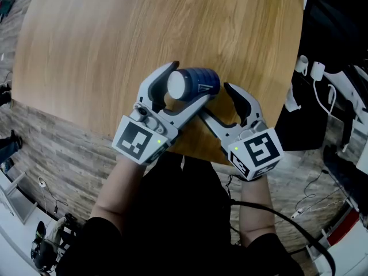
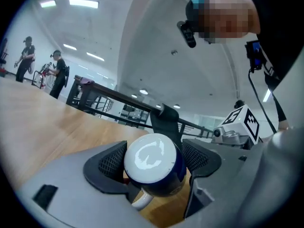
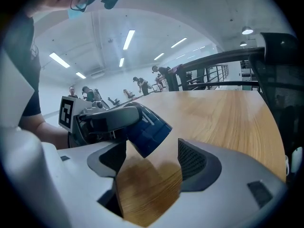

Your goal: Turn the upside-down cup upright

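A dark blue cup (image 1: pixel 198 82) with a white base is held off the wooden table (image 1: pixel 115 33), lying on its side. Its base faces my head camera. My left gripper (image 1: pixel 192 86) is shut on the cup's body. In the left gripper view the cup (image 2: pixel 161 175) sits between both pads, base toward the camera, with its white handle (image 2: pixel 141 201) pointing down. My right gripper (image 1: pixel 215 102) is open and holds nothing, just right of the cup. In the right gripper view the cup (image 3: pixel 149 127) hangs ahead of and above the right gripper (image 3: pixel 152 163), near its left pad.
The round table's near edge (image 1: pixel 190 154) runs just under both grippers. A black chair (image 1: pixel 322 45) and white equipment (image 1: pixel 345 91) stand at the right, with cables on the floor (image 1: pixel 310 194). People (image 2: pixel 59 75) stand far off beyond the table.
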Motion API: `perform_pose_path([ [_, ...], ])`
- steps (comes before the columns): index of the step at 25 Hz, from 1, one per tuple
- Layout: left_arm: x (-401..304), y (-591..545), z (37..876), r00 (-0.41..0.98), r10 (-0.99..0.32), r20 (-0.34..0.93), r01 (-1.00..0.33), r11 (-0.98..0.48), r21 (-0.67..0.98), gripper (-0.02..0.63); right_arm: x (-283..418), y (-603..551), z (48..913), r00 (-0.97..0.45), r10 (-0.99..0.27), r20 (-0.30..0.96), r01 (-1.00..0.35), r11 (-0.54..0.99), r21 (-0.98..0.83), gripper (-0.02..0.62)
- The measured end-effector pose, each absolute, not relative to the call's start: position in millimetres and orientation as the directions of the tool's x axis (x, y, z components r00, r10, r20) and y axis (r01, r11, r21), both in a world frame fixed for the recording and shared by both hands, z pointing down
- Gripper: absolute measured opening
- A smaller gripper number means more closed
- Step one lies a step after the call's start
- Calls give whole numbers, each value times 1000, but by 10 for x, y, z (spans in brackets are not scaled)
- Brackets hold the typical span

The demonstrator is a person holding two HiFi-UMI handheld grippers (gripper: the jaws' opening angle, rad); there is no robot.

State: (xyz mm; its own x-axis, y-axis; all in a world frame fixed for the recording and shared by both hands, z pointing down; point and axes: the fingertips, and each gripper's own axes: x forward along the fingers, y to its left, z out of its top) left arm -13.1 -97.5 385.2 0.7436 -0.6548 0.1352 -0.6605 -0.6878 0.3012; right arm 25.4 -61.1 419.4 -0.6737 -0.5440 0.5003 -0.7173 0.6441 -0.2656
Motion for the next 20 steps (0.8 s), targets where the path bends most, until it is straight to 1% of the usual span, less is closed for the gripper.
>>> perform_pose_path([
  [5,-108,-993,3914,701,-662,263,-709,-687,159,374,272,-546,4277,-649,-528,548,-733,628,-263,342],
  [9,-26,-1028,3995,667,-660,346,-717,-695,57,374,318,-507,4373,-636,-511,579,-741,615,-270,342],
  [14,100,-1003,4132,618,-653,438,-681,-723,-117,374,379,-427,4452,-625,-496,603,-746,605,-277,342],
  [20,263,-953,4256,604,-606,518,-619,-766,-174,374,502,-339,4482,-613,-490,620,-759,583,-290,342],
])
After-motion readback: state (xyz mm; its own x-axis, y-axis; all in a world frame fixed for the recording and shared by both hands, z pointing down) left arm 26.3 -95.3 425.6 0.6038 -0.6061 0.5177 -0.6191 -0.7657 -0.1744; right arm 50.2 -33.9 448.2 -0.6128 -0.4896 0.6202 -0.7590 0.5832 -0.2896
